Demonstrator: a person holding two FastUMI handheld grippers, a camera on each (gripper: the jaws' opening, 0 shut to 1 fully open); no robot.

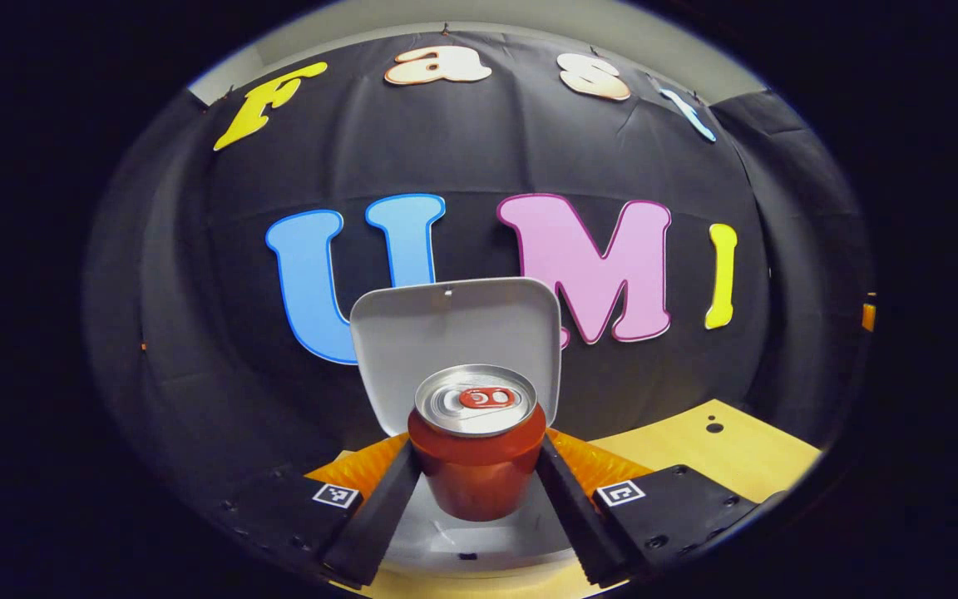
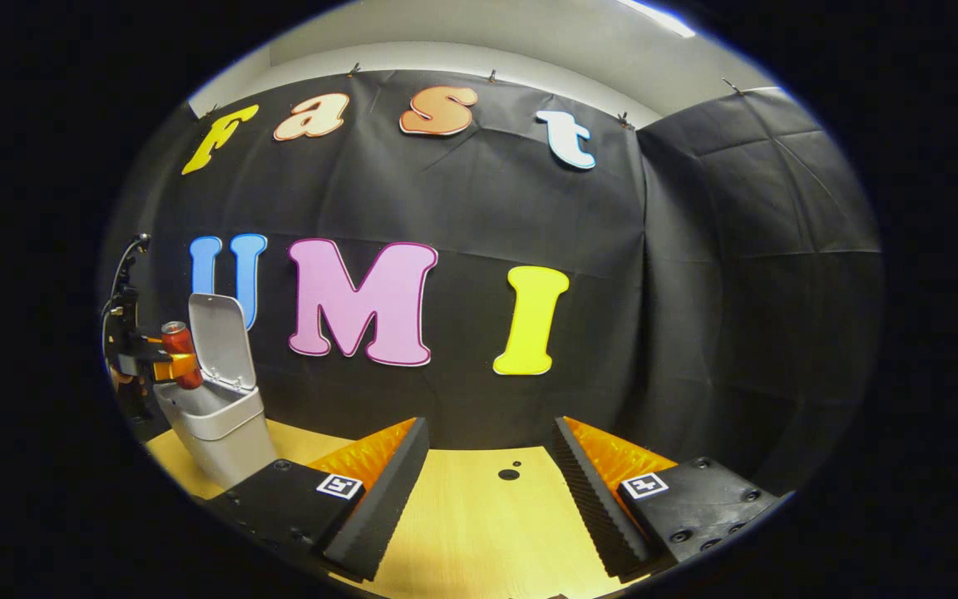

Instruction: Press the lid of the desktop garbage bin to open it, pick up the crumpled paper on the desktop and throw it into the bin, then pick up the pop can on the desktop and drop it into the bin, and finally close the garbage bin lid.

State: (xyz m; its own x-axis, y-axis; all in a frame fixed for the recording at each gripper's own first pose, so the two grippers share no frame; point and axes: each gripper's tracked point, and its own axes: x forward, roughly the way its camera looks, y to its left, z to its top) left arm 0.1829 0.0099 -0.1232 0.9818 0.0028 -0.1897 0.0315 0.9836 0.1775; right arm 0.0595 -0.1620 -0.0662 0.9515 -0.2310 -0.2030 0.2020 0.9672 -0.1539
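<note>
Gripping the pop can (image 1: pixel 476 449) upright by its sides, the left gripper (image 1: pixel 479 499) has both fingers pressed against the red body, the silver top and pull tab facing up. Just beyond the can stands the garbage bin (image 1: pixel 462 532), its lid (image 1: pixel 454 333) raised upright behind the can's top. In the right gripper view the same can (image 2: pixel 181 349) hangs above the bin's open mouth (image 2: pixel 213 412), held by the left gripper (image 2: pixel 165 364) at the far left, with the lid (image 2: pixel 221 341) tilted back. The right gripper (image 2: pixel 487 491) hovers over the wooden desktop (image 2: pixel 471 532) with its fingers spread wide and nothing between them, well apart from the bin.
</note>
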